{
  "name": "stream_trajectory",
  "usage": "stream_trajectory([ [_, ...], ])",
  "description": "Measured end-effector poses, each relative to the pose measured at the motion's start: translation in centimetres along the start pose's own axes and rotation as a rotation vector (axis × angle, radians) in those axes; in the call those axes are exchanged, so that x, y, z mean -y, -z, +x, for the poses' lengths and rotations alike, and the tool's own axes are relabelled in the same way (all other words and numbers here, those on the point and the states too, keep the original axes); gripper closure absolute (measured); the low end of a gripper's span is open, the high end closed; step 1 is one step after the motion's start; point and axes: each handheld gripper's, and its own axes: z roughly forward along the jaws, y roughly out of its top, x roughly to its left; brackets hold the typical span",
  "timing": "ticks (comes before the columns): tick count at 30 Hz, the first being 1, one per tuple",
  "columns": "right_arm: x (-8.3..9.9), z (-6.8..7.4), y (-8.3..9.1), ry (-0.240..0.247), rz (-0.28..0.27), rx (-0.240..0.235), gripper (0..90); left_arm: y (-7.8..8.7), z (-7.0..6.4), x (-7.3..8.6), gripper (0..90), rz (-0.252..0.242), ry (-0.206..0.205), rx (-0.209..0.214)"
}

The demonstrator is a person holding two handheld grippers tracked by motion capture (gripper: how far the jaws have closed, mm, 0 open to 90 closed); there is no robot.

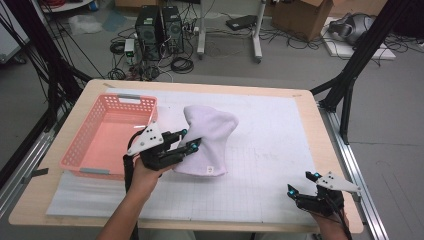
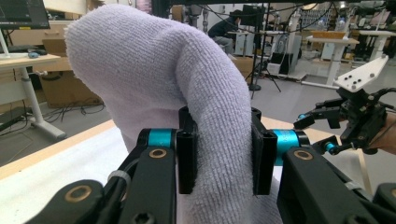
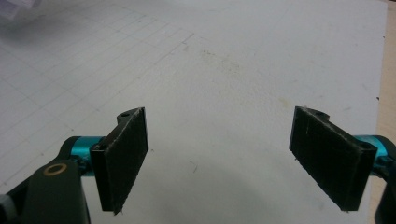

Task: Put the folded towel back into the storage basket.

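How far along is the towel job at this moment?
Done: the left gripper has clamped a fold of the white towel, which humps up off the mat. In hand: that grip. Left: the pink basket beside it holds nothing, and the right gripper sits open, apart near the table corner.

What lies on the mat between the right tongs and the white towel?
Nothing: in the high view, bare gridded mat separates the right tongs from the towel.

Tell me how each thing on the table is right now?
towel: bunched, pinched and lifted at one edge
left gripper: shut on the towel
right gripper: open, holding nothing
pink basket: upright, nothing inside
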Motion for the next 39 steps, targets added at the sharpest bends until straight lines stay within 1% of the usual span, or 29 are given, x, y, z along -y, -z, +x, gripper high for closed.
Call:
stream_trajectory([
  [8, 0.0, 0.0, 0.0, 0.001, 0.000, 0.002, 18.7, 1.6, 1.0, -1.1, 69.8, -0.014, -0.006, -0.023],
  [14, 0.0, 0.1, -0.1, -0.002, 0.001, 0.001, 18.7, 3.0, 1.7, -1.9, 69.8, -0.026, -0.011, -0.053],
  [23, -0.1, 0.1, -0.1, -0.003, 0.004, -0.002, 18.7, 5.1, 3.0, -3.1, 69.8, -0.050, 0.001, -0.081],
  [25, -0.1, 0.1, -0.2, 0.000, 0.003, -0.001, 18.7, 5.5, 3.4, -3.3, 69.8, -0.054, 0.001, -0.089],
  [30, -0.1, 0.2, -0.1, -0.003, 0.003, -0.003, 18.7, 6.8, 4.5, -4.0, 69.9, -0.046, 0.003, -0.111],
  [34, -0.1, 0.1, -0.1, -0.003, 0.003, 0.001, 18.7, 7.9, 5.6, -4.4, 69.9, -0.056, 0.021, -0.126],
  [39, -0.1, 0.1, -0.2, -0.001, -0.001, 0.002, 18.7, 9.5, 6.9, -4.9, 69.9, -0.059, 0.031, -0.143],
])
